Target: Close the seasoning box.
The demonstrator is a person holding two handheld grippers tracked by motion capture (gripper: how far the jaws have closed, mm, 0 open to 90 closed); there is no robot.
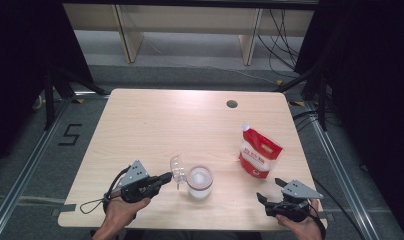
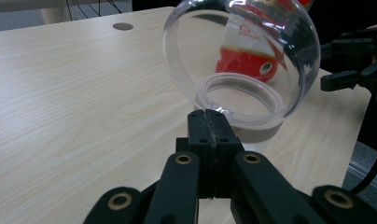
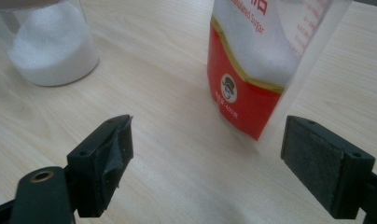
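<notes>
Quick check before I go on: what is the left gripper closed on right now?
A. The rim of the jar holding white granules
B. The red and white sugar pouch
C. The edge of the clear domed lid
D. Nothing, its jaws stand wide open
C: in the left gripper view the left gripper has its jaws pressed together on the rim of the clear domed lid, beside the jar; the sugar pouch stands apart.

Overhead plus two close tongs-mounted views
</notes>
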